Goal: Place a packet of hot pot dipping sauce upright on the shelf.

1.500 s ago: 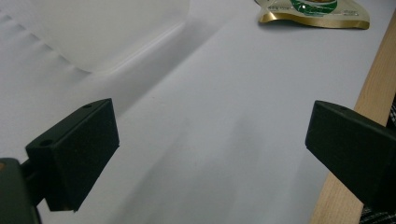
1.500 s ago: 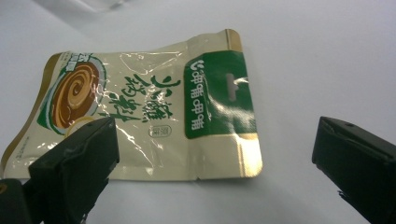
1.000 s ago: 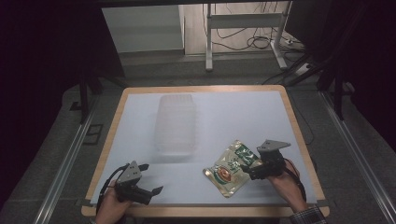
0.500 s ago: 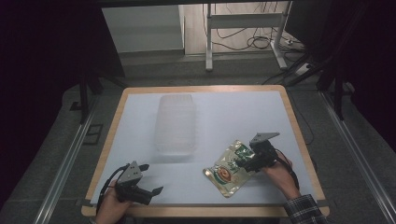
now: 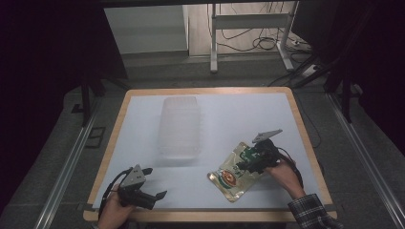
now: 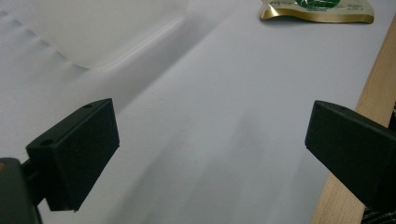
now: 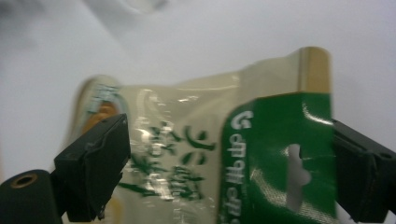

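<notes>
Right gripper [image 5: 246,163] nearer gold-green pouch [image 5: 232,175]

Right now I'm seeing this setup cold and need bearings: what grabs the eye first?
The gold and green pouch lies at the table's near right, its green top between the open right gripper's fingers. A clear plastic tray sits left of centre. The left gripper is open over the near-left corner.
</notes>
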